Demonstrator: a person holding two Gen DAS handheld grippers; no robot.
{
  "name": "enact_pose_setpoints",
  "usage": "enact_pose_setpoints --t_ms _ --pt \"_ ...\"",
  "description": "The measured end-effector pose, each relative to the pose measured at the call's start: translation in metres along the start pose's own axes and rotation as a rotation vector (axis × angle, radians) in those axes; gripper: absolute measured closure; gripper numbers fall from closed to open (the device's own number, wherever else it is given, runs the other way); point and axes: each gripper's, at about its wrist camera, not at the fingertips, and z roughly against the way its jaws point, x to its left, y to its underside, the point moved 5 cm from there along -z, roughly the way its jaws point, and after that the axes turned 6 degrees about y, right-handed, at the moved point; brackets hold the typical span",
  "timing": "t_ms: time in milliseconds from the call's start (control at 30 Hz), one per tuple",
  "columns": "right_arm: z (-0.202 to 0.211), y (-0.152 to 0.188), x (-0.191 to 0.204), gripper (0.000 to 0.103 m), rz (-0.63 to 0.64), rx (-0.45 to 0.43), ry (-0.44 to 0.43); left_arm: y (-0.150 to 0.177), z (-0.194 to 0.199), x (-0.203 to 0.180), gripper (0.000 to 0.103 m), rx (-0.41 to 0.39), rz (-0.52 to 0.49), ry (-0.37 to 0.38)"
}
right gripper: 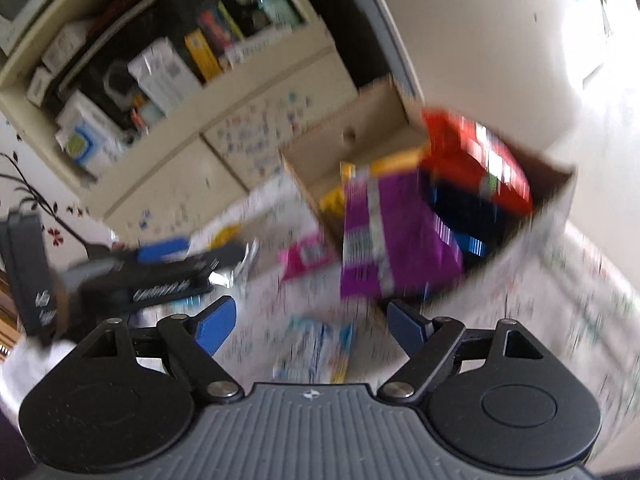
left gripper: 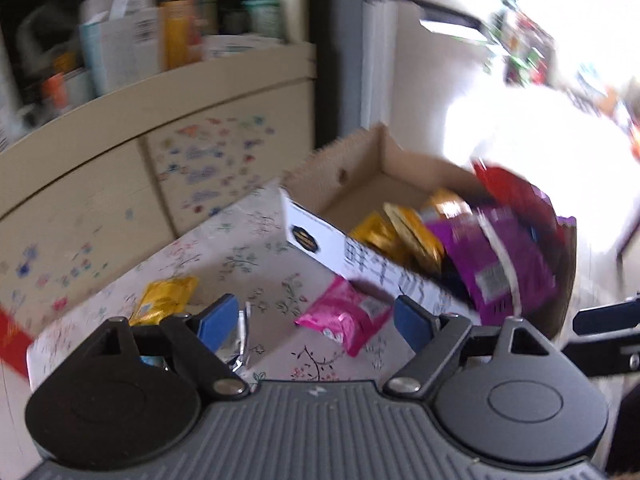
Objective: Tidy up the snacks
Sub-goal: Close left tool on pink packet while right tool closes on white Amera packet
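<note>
A cardboard box (left gripper: 360, 168) stands on the flowered table (left gripper: 240, 256), holding gold packets (left gripper: 404, 236), a purple bag (left gripper: 496, 260) and a red bag (left gripper: 516, 196). On the cloth before it lie a pink packet (left gripper: 344, 316), a yellow packet (left gripper: 164, 300) and a silver packet (left gripper: 240, 336). My left gripper (left gripper: 316, 320) hovers open over the pink packet, its pads touching nothing. My right gripper (right gripper: 312, 324) is open and empty above a blue-and-white packet (right gripper: 320, 352), with the purple bag (right gripper: 392, 232), red bag (right gripper: 476, 160) and pink packet (right gripper: 306, 256) beyond. The left gripper (right gripper: 196, 254) shows at the left.
A cream cabinet (left gripper: 180, 132) with stickered doors and a crowded shelf of boxes (left gripper: 120, 44) stands behind the table. The table's left edge (left gripper: 36, 344) is close by. Bright light washes out the right side. Both views are blurred.
</note>
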Motion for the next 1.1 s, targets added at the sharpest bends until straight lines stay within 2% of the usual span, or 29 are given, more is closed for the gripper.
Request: enact_pose_setpoints --t_ms 133,267,567,733,767,833,933,1100 --pt "-0.017 0.021 0.006 0.017 0.014 0.057 0.063 0.006 -0.02 -0.002 0.019 0.035 -0.06 0.063" --pt "-0.024 0.032 0.001 0.017 -0.02 0.101 0.088 0.011 -0.04 -0.005 0.019 0.053 -0.111 0.11" --pt "-0.043 0.038 0.0 0.017 -0.032 0.127 0.134 0.014 -0.084 -0.004 0.019 0.07 -0.107 0.184" --pt "-0.053 0.04 0.001 0.018 -0.05 0.145 0.142 0.013 -0.102 -0.003 0.021 0.071 -0.101 0.195" --pt "-0.055 0.039 0.0 0.018 -0.052 0.147 0.146 0.014 -0.105 -0.003 0.028 0.076 -0.095 0.2" --pt "-0.058 0.039 0.0 0.018 -0.052 0.149 0.155 0.016 -0.109 -0.005 0.031 0.074 -0.104 0.197" --pt "-0.065 0.04 0.001 0.018 -0.056 0.158 0.157 0.019 -0.107 -0.007 0.04 0.077 -0.145 0.183" --pt "-0.075 0.042 0.006 0.019 -0.037 0.17 0.155 0.023 -0.093 0.002 0.053 0.08 -0.085 0.179"
